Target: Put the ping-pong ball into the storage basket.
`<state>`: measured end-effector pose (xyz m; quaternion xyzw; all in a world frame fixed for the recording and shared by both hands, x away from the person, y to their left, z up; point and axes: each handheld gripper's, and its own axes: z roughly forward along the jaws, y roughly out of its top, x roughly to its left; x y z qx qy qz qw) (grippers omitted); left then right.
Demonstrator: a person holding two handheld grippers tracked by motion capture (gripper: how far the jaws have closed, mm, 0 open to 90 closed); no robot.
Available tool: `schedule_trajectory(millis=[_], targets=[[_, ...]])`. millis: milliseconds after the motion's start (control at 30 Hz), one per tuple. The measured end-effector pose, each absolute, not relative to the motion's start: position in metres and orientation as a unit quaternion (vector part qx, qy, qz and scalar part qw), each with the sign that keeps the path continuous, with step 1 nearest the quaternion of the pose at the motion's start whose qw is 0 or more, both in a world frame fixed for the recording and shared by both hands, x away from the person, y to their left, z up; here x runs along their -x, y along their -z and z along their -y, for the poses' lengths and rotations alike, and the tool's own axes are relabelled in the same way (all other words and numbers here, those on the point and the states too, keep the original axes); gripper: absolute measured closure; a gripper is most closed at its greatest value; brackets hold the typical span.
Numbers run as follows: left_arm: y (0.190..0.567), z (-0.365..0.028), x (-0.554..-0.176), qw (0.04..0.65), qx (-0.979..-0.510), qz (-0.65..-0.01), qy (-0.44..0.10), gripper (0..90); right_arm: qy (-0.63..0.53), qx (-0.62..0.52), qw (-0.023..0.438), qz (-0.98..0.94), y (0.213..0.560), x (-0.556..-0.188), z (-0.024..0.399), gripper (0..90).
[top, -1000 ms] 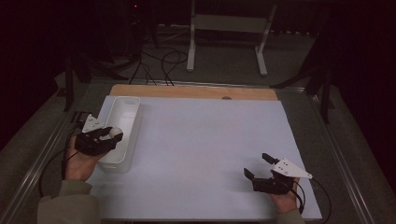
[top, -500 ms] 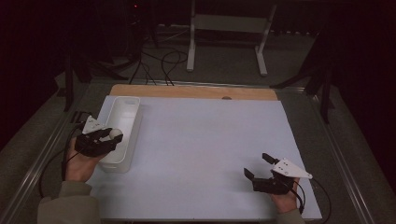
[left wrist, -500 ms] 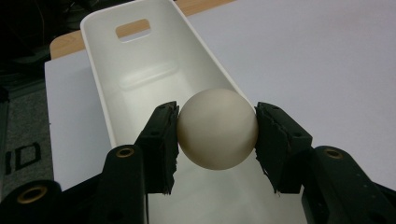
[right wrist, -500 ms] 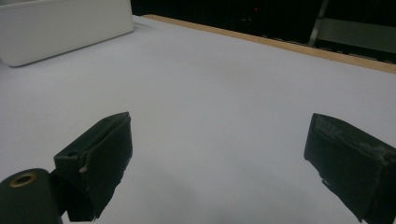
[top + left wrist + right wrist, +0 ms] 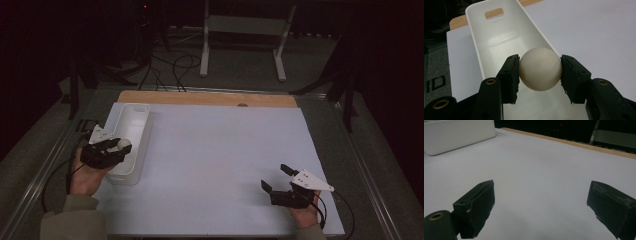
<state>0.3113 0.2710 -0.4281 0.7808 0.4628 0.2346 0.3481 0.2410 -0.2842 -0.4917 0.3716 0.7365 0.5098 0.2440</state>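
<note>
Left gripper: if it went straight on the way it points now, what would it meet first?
Probably the bin's floor or far wall. The left gripper holds a ball over the bin's near end, pointing along its length and slightly down; depth is hard to judge.

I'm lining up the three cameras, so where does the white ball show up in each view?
High view: white ball at left, between the left gripper jaws, over the white bin.
Left gripper view: ball at centre, clamped between both pads.
Right gripper view: ball not in it.
Shared landmark: the white bin, at top left in the right gripper view.
</note>
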Motion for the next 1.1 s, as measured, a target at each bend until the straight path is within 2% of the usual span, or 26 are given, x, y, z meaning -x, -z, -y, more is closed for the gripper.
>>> schedule_trajectory(millis=[67, 100, 233, 367, 1100], targets=[[0.428, -0.272, -0.311, 0.348, -0.78, -0.464, -0.236, 50.5, -0.51, -0.372, 0.244, -0.737, 0.492, -0.241, 0.284, 7.4], [0.428, -0.272, -0.311, 0.348, -0.78, -0.464, -0.236, 46.6, -0.51, -0.372, 0.244, -0.737, 0.492, -0.241, 0.284, 7.4], [0.425, -0.278, -0.31, 0.371, -0.759, -0.48, -0.237, 14.8, -0.51, -0.371, 0.245, -0.736, 0.492, -0.241, 0.285, 7.4], [0.424, -0.283, -0.309, 0.378, -0.754, -0.487, -0.224, 2.0, -0.51, -0.371, 0.244, -0.737, 0.492, -0.241, 0.284, 7.4], [0.426, -0.278, -0.307, 0.388, -0.761, -0.469, -0.224, 0.1, -0.51, -0.372, 0.244, -0.736, 0.492, -0.241, 0.284, 7.4]])
